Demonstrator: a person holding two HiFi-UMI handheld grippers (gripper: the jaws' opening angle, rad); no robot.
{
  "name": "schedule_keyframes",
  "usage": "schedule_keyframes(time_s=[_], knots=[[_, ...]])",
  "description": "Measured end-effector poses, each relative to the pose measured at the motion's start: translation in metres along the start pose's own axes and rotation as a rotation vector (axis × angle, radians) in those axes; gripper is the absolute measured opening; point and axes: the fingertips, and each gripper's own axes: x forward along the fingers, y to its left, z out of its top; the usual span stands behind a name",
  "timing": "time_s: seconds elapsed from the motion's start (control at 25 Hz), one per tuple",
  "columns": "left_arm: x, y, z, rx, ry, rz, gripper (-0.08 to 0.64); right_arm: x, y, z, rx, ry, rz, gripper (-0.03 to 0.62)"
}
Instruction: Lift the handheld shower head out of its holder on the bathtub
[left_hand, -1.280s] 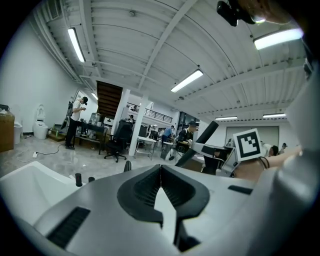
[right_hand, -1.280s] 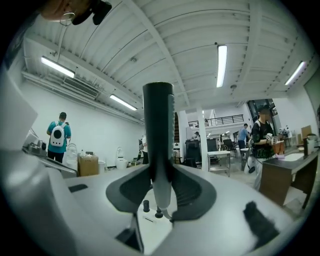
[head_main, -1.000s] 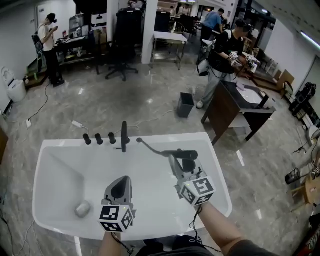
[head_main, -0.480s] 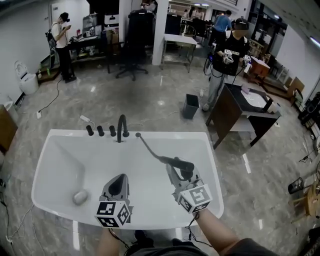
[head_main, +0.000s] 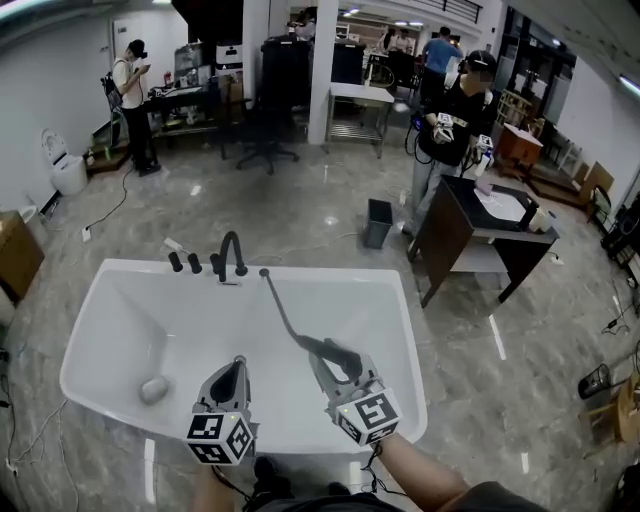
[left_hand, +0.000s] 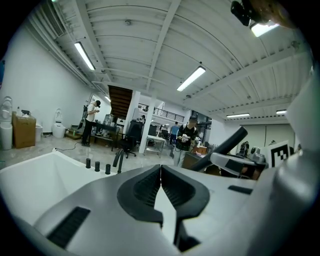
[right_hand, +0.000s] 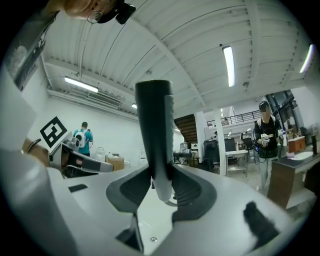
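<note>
A white bathtub (head_main: 120, 272) lies below me, with a black faucet (head_main: 232, 254) and knobs (head_main: 182, 262) on its far rim. My right gripper (head_main: 338, 368) is shut on the dark handheld shower head (head_main: 318, 347), which hangs over the tub's near right part. Its hose (head_main: 284, 314) runs back to the far rim just right of the faucet. In the right gripper view the shower head's handle (right_hand: 154, 130) stands upright, clamped in that gripper (right_hand: 161, 182). My left gripper (head_main: 238, 364) hovers beside it to the left, shut and empty (left_hand: 160, 169).
A grey round plug (head_main: 153, 390) lies in the tub's left end. Past the tub are a dark bin (head_main: 377, 222), a dark desk (head_main: 480, 232) at the right, an office chair (head_main: 268, 130), and several standing people. A toilet (head_main: 68, 172) is at far left.
Both grippers have drawn back toward the tub's near rim. The shower head came along in the right gripper, and its hose now stretches longer from the far rim.
</note>
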Motion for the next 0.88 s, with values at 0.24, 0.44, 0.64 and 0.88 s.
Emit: schedule_keyframes(time_s=[0.24, 0.44, 0.64, 0.88], knots=[[-0.022, -0.03, -0.012, -0.01, -0.014, 0.031, 0.017, -0.033, 0.0, -0.015, 0.022, 0.03, 0.019, 0.14], [-0.039, -0.045, -0.019, -0.022, -0.03, 0.055, 0.017, -0.05, 0.008, -0.015, 0.008, 0.039, 0.051, 0.14], [-0.046, -0.056, -0.027, -0.027, -0.031, 0.071, 0.016, -0.061, 0.008, -0.02, 0.018, 0.047, 0.068, 0.14], [-0.053, -0.067, -0.03, -0.025, -0.036, 0.086, 0.017, -0.072, 0.011, -0.028, 0.014, 0.077, 0.081, 0.14]])
